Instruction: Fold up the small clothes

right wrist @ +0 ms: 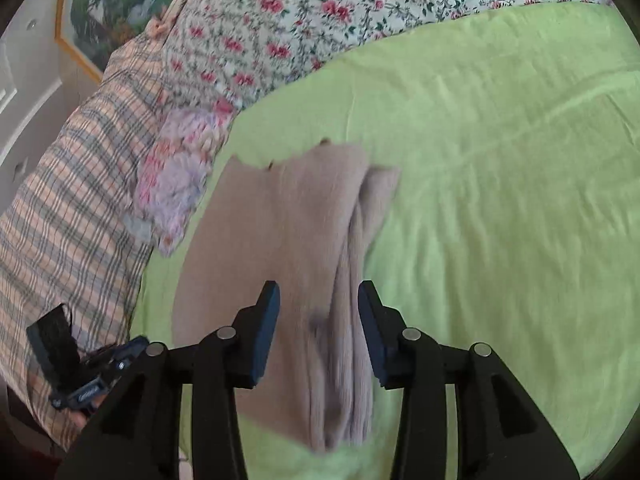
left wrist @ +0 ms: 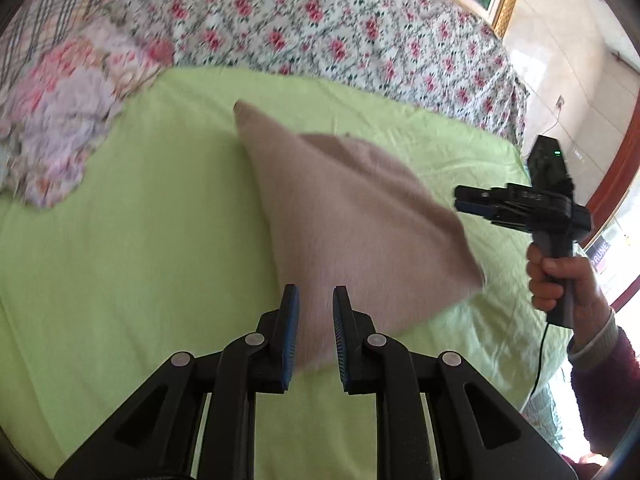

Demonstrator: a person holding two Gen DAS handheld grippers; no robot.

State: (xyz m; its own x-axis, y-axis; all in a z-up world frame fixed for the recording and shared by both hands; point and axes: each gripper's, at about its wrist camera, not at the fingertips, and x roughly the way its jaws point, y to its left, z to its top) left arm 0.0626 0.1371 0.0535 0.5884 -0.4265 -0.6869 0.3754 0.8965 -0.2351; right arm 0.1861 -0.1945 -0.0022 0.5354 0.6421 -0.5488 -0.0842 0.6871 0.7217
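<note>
A beige knit garment (left wrist: 348, 216) lies on the green sheet (left wrist: 120, 240), folded into a rough triangle, blurred by motion. My left gripper (left wrist: 314, 300) is open just above its near edge, holding nothing. The right gripper (left wrist: 458, 200) shows in the left wrist view at the garment's right corner, hand-held. In the right wrist view the garment (right wrist: 280, 248) lies below my open right gripper (right wrist: 319, 292), with a bunched ribbed fold (right wrist: 352, 320) between the fingers. Neither gripper holds cloth.
A pink-and-lilac floral cloth pile (left wrist: 60, 128) sits at the left of the sheet. A rose-print quilt (left wrist: 320, 20) lies behind. A plaid pillow (right wrist: 60, 220) is at the left in the right wrist view. The bed edge and floor (left wrist: 580, 80) are at right.
</note>
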